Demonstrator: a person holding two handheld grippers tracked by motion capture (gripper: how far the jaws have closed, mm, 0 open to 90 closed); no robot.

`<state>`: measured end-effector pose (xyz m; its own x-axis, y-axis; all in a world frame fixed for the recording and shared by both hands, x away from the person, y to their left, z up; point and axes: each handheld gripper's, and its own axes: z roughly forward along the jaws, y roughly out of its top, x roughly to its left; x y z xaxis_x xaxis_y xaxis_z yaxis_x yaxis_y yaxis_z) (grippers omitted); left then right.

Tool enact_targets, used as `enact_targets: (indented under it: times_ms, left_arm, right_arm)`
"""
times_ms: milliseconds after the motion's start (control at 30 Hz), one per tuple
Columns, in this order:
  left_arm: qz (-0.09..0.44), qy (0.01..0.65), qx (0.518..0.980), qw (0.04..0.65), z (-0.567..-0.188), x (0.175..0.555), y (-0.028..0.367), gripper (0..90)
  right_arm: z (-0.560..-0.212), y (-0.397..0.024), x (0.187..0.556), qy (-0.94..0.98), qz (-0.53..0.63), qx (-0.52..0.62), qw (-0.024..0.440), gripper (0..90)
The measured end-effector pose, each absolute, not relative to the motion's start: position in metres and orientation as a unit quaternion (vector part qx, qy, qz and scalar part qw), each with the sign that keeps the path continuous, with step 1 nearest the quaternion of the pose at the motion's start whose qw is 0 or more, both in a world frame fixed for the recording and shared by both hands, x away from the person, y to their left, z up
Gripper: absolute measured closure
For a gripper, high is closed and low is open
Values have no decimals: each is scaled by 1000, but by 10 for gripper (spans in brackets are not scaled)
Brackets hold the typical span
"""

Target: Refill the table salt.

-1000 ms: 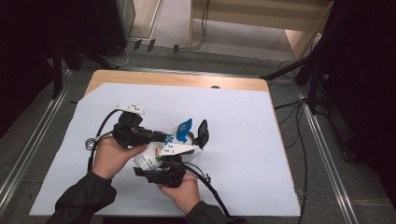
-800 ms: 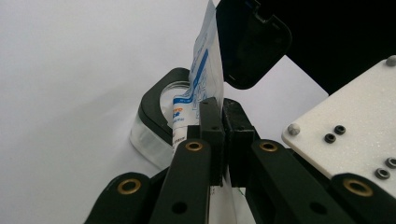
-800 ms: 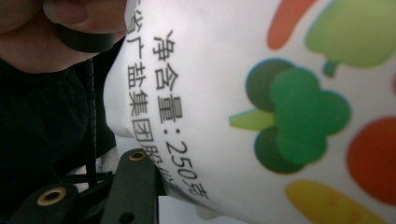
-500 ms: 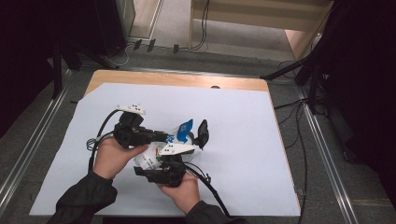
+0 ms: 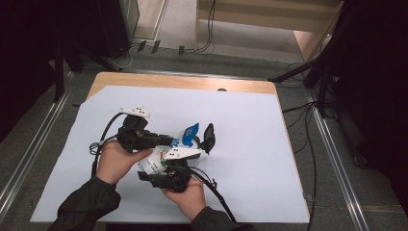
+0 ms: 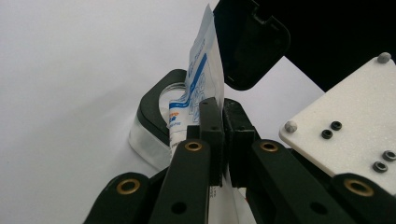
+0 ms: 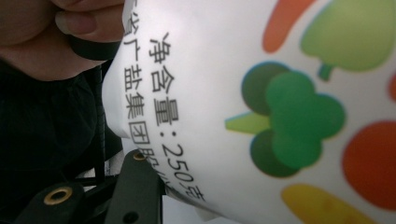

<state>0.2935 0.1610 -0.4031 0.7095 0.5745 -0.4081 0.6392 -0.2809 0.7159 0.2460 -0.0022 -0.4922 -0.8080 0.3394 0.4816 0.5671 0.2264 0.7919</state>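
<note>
White pouch ×1 | left gripper fingers pinching it | right gripper fingers: cannot tell

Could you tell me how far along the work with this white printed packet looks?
Done: the white printed plastic packet is off the white paper sheet, between both grippers. In hand: the left gripper is shut on its blue-printed top edge beside a black container with an open lid; the right gripper's grip can't be judged. Left: the packet looks unopened, perhaps still to empty.
</note>
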Motion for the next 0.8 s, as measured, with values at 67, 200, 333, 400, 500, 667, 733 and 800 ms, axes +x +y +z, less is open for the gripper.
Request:
enact_targets:
  times_ms: [67,200,333,400,500,667,733,800]
  left_arm:
    - [-35,380,799,464,-403,294,161,891]
    - [-38,380,800,463,-403,294,160,891]
    - [-38,384,798,462,-403,294,160,891]
    - [-39,385,798,463,-403,294,160,892]
    - [-38,386,797,463,-403,294,159,891]
    - [-40,385,798,462,-403,294,159,891]
    - [-39,384,799,461,-403,294,159,892]
    - [-40,384,799,461,-403,294,158,891]
  right_arm:
    - [-492,-2,246,-776,-549,-292,103,617]
    - [-492,-2,246,-777,-549,-291,103,617]
    - [-492,-2,246,-777,-549,-290,103,616]
    - [-492,-3,246,-777,-549,-289,103,614]
    - [-492,-3,246,-778,-549,-287,102,608]
    - [-492,-3,246,-779,-549,-286,101,615]
    - [-492,-3,246,-779,-549,-286,101,620]
    - [-492,-3,246,-778,-550,-286,103,623]
